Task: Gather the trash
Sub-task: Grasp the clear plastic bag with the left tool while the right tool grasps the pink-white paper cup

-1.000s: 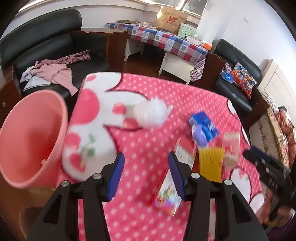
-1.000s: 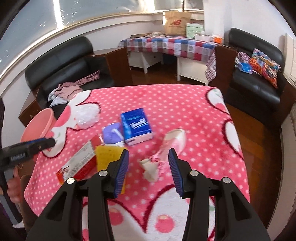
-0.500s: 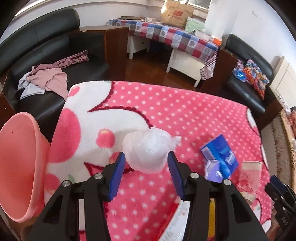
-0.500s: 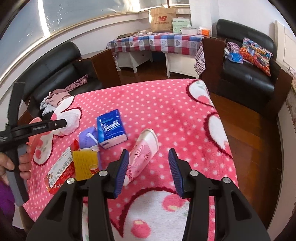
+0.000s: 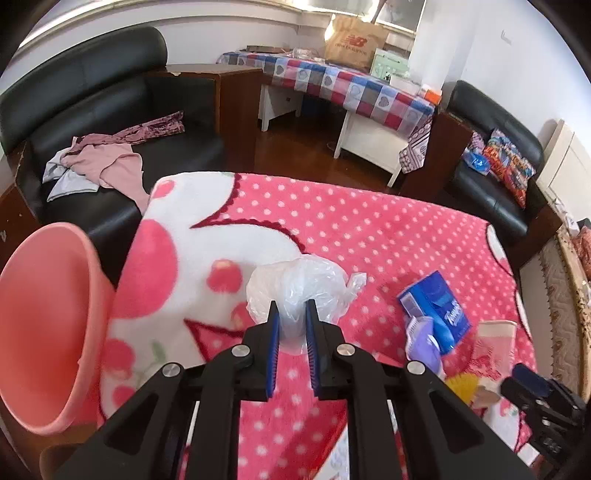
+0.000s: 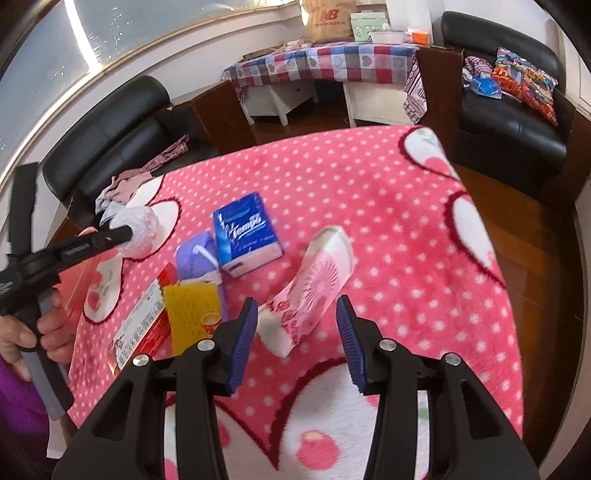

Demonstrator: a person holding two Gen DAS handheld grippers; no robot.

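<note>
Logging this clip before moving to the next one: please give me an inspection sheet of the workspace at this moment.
Surface: pink polka-dot blanket covering the table.
Job's things: crumpled plastic bag; pink paper cup lying on its side; blue Tempo tissue pack; purple packet; yellow foam net; red-and-white box; pink bin off the table's left edge.
Clutter: clothes on the black sofa.
Grippers: left gripper shut on the plastic bag; right gripper open, fingers either side of the cup, not closed on it.
Cables: nothing seen.
Surroundings: checkered table with paper bag; armchair.
</note>
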